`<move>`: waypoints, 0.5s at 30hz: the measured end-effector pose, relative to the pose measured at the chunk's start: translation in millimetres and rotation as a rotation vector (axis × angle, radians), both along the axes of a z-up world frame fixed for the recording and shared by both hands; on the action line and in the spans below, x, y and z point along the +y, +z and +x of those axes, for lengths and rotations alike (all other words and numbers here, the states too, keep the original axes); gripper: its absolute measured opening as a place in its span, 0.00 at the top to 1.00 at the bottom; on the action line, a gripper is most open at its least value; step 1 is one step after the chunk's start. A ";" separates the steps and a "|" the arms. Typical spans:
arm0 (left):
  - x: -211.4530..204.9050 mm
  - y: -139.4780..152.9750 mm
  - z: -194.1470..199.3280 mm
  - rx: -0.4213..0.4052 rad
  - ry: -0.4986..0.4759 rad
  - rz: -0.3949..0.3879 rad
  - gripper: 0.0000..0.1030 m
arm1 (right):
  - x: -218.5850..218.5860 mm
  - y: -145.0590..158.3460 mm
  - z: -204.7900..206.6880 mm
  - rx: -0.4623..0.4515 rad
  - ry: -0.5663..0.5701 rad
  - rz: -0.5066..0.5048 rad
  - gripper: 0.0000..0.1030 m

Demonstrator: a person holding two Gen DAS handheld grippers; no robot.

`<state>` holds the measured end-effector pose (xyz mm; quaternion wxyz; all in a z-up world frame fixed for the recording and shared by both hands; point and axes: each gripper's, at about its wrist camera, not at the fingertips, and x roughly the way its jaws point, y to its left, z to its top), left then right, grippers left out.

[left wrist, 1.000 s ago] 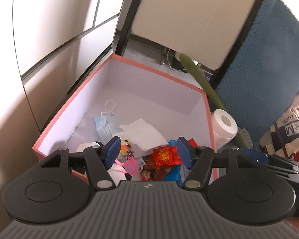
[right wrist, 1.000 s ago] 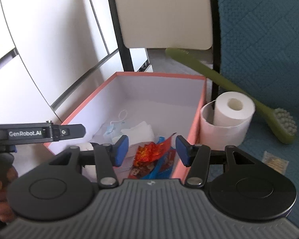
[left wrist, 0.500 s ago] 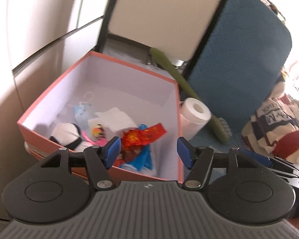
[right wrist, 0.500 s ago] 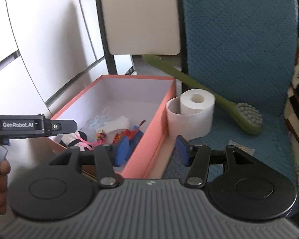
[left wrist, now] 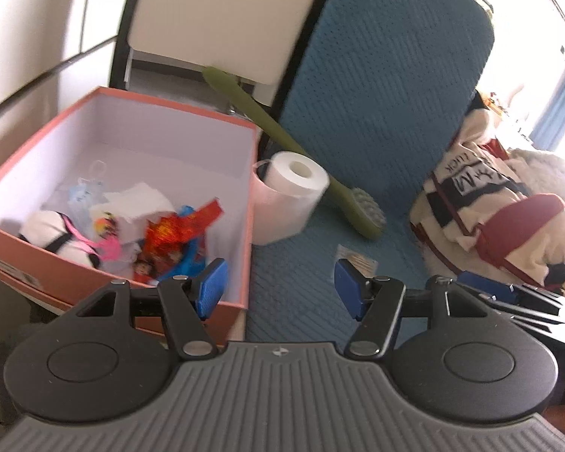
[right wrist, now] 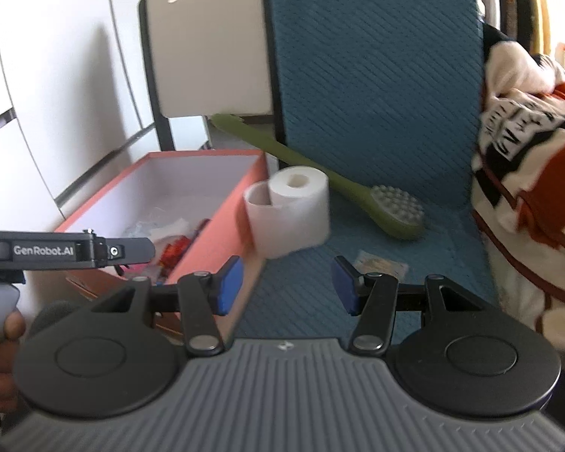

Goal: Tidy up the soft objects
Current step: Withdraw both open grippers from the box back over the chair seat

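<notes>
Both grippers have swung right, away from the box (left wrist: 245, 203). Left gripper (left wrist: 280, 293) and right gripper (right wrist: 287, 289) hang beside it, jaws wide, holding nothing, toilet roll (right wrist: 290, 214) just past them.

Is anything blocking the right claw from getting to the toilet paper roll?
Nothing visible does. The right claw is open and empty, and only bare blue cushion lies between it and the toilet paper roll, which stands upright beside the orange box.
</notes>
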<state>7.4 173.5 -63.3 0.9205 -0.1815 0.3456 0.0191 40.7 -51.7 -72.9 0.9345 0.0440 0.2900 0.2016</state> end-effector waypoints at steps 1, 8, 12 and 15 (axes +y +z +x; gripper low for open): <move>-4.3 -1.4 0.0 0.002 -0.007 -0.006 0.34 | -4.4 -2.4 -1.5 0.003 -0.008 0.002 0.47; -29.6 -10.7 1.4 0.014 -0.046 -0.018 0.34 | -30.1 -13.6 -10.3 0.011 -0.051 0.012 0.47; -41.3 -14.7 2.5 0.013 -0.068 -0.012 0.33 | -45.5 -21.4 -14.8 0.023 -0.068 0.016 0.47; -48.5 -17.5 2.7 0.014 -0.071 -0.003 0.33 | -53.9 -28.2 -17.5 0.034 -0.079 0.015 0.47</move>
